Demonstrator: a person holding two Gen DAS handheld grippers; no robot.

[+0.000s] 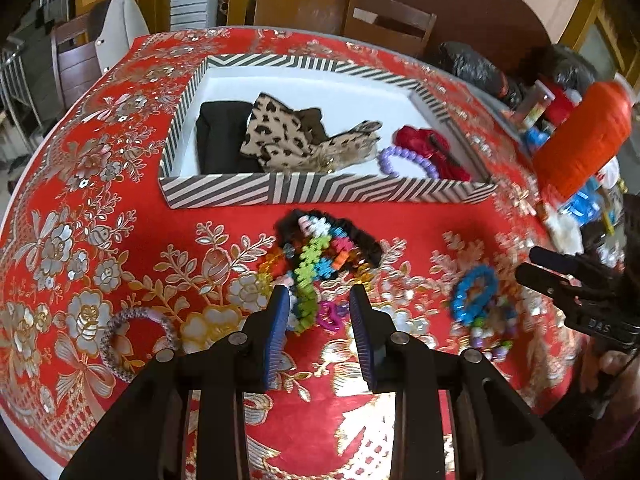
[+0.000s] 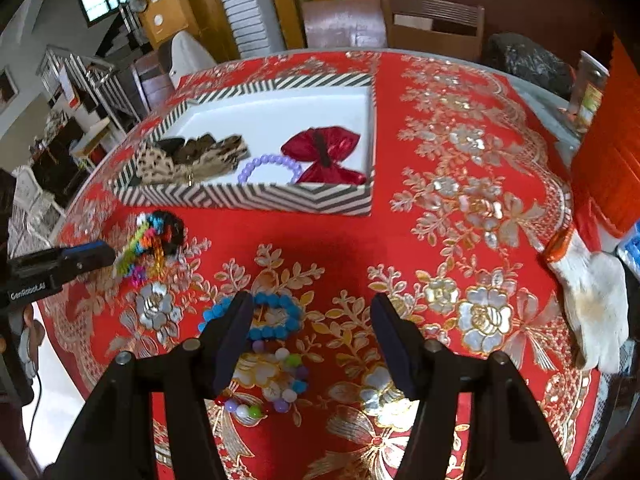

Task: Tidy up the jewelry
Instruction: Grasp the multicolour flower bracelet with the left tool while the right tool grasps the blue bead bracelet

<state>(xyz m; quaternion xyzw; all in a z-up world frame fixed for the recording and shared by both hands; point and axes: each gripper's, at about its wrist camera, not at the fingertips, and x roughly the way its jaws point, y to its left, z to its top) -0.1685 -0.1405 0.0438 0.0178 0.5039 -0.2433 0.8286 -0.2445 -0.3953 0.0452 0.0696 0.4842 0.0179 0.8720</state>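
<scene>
**Two open claws over the loose bracelets**

The left gripper point(image 1: 320, 304) is held wide open and nothing is gripped; between its blue pads point(image 1: 278, 332) the near end of the green plastic chain point(image 1: 308, 276) is seen, at 12 o'clock from the tips. The right gripper point(image 2: 312, 320) is also opened wide and empty. Its left finger point(image 2: 232, 336) is placed over the edge of the blue bead bracelet point(image 2: 272, 316); whether it touches the beads cannot be told.

Outward from the left claw, a tangled pile point(image 1: 324, 248) of coloured links and a black fuzzy band is found, and at 9 o'clock a grey braided hair tie point(image 1: 132, 344) lies apart on the red tablecloth point(image 1: 120, 240). Just below the blue bracelet, a string of mixed round beads point(image 2: 276, 384) is lying.

At 12 o'clock the striped box point(image 1: 320, 190) is standing, where a purple bead bracelet point(image 1: 404, 160), a red bow point(image 2: 324, 152) and leopard fabric pieces point(image 1: 280, 136) are already kept.

The pieces are judged to be light. The beads are probably hard and slippery, on elastic, so one side of the ring should be pinched across the beads. The chain is judged limp and easily caught in the pile; it is better taken at its free near end.
</scene>
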